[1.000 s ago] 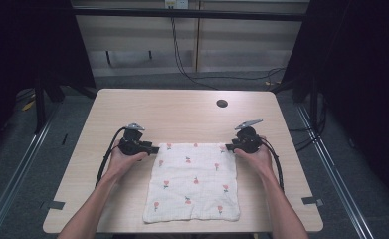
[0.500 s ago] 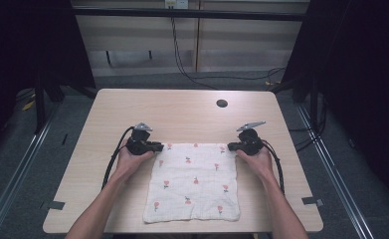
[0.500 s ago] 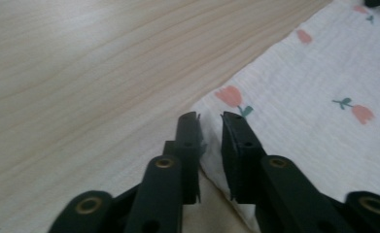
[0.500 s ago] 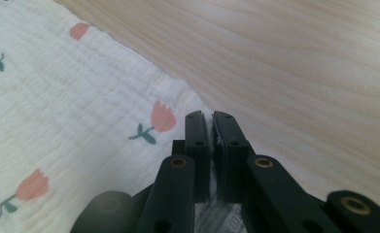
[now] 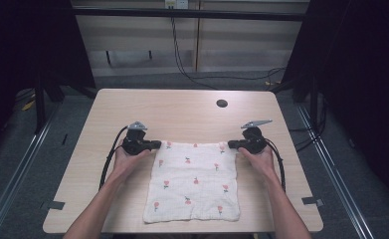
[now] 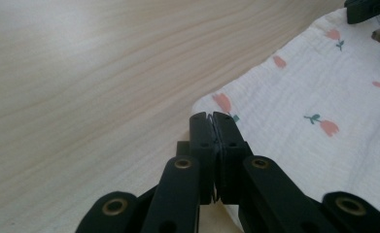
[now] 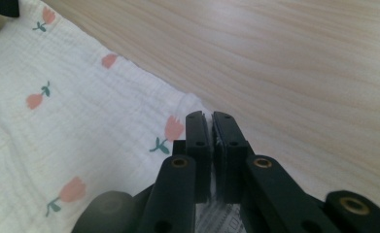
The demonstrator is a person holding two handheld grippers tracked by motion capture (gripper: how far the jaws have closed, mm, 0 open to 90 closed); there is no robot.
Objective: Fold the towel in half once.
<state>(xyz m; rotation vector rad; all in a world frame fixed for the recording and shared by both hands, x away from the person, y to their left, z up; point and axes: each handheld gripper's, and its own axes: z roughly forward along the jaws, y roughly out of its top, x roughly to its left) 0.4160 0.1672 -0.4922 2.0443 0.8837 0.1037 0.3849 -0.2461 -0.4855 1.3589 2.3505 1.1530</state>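
One camera hangs high on the person's side, facing forward and down over the whole table [image 5: 182,109]. Two more ride low, each looking along its own black jaws, close to the tabletop. All three take in the far edge of the flowered cloth [image 5: 194,174]; each low view catches the opposite hand-held gripper's tip.

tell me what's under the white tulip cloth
The white tulip-print cloth lies flat on the light wooden table, whose bare top shows all round; whatever sits beneath its middle is covered.
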